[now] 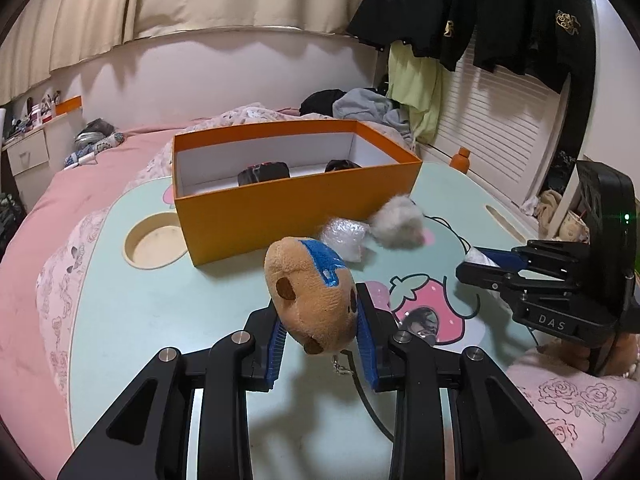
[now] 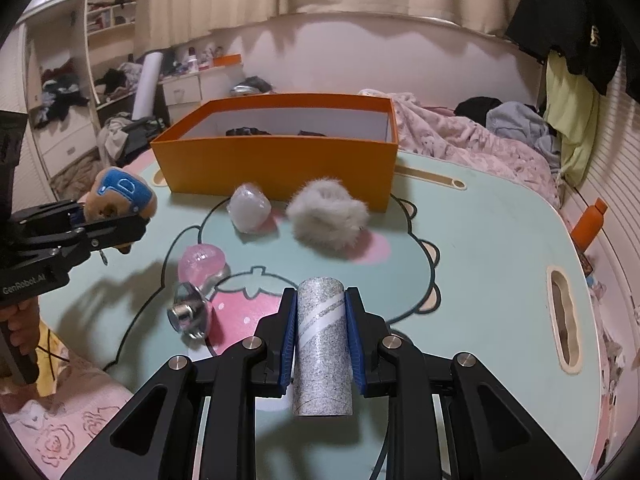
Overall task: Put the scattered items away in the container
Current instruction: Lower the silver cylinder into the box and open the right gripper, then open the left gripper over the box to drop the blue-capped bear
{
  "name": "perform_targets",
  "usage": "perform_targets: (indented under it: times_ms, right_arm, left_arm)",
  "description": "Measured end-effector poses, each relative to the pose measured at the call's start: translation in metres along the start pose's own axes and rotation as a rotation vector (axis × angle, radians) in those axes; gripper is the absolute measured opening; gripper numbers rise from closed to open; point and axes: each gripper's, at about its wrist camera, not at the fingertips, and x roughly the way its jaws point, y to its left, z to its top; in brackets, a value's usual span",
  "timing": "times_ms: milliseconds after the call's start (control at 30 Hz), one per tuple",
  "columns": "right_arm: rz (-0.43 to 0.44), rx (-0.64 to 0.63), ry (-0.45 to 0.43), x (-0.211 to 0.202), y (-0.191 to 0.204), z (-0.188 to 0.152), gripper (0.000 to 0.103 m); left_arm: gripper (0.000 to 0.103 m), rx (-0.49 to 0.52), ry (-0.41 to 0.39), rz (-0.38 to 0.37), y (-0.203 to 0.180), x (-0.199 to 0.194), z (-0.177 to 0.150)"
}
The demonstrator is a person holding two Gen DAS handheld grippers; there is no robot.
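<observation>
Above the table [image 2: 480,240], a plush [image 1: 312,292] is clamped in the left gripper [image 1: 322,344] and a grey tube [image 2: 321,344] in the right gripper [image 2: 320,344], both held clear, presumably for carrying to the orange box [image 2: 280,160] beyond.

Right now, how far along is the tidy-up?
Done: two dark items already lie in the orange box. In hand: left gripper holds the plush; right gripper holds the grey tube. Left on the table: white packet, fur ball, pink ball, metal piece.
</observation>
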Motion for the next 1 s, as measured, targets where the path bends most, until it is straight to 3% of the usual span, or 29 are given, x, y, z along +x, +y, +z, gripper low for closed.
perform_targets:
  times_ms: [100,233,333,433,533,567,600,633,700,800,1000]
  right_arm:
    - [-0.001,-0.024,-0.031,-0.002,0.003,0.015,0.022]
    - [0.071,-0.014,-0.074,-0.001,0.001,0.057,0.022]
    - [0.038,-0.033,-0.116,0.005,0.002,0.091,0.022]
    - [0.038,-0.003,-0.128,0.022,-0.004,0.127,0.023]
    - [0.053,0.025,-0.112,0.046,-0.012,0.149,0.024]
    - [0.057,0.031,-0.083,0.060,-0.015,0.155,0.035]
    - [0.053,0.045,-0.066,0.068,-0.018,0.158,0.050]
    - [0.040,0.072,-0.061,0.076,-0.023,0.159,0.054]
    - [0.050,0.120,-0.071,0.077,-0.031,0.158,0.055]
    - [0.086,0.168,-0.111,0.061,-0.039,0.153,0.055]
    - [0.058,0.083,-0.150,0.016,-0.028,0.130,0.057]
  left_arm:
    - [0.033,0.013,-0.027,-0.003,0.002,-0.004,0.014]
    - [0.033,0.053,-0.087,0.022,0.006,-0.007,0.053]
    - [0.033,0.036,-0.127,0.029,0.015,-0.004,0.087]
    - [0.033,-0.042,-0.131,-0.001,0.033,0.009,0.121]
    - [0.037,-0.055,-0.097,0.018,0.040,0.031,0.139]
    - [0.040,-0.048,-0.049,0.027,0.041,0.045,0.141]
    - [0.052,-0.043,0.007,0.043,0.041,0.059,0.141]
    - [0.063,-0.044,0.047,0.069,0.042,0.067,0.139]
    - [0.064,-0.047,0.039,0.117,0.043,0.069,0.135]
    - [0.068,-0.058,-0.013,0.120,0.048,0.053,0.129]
    - [0.071,-0.036,-0.070,0.096,0.039,0.012,0.117]
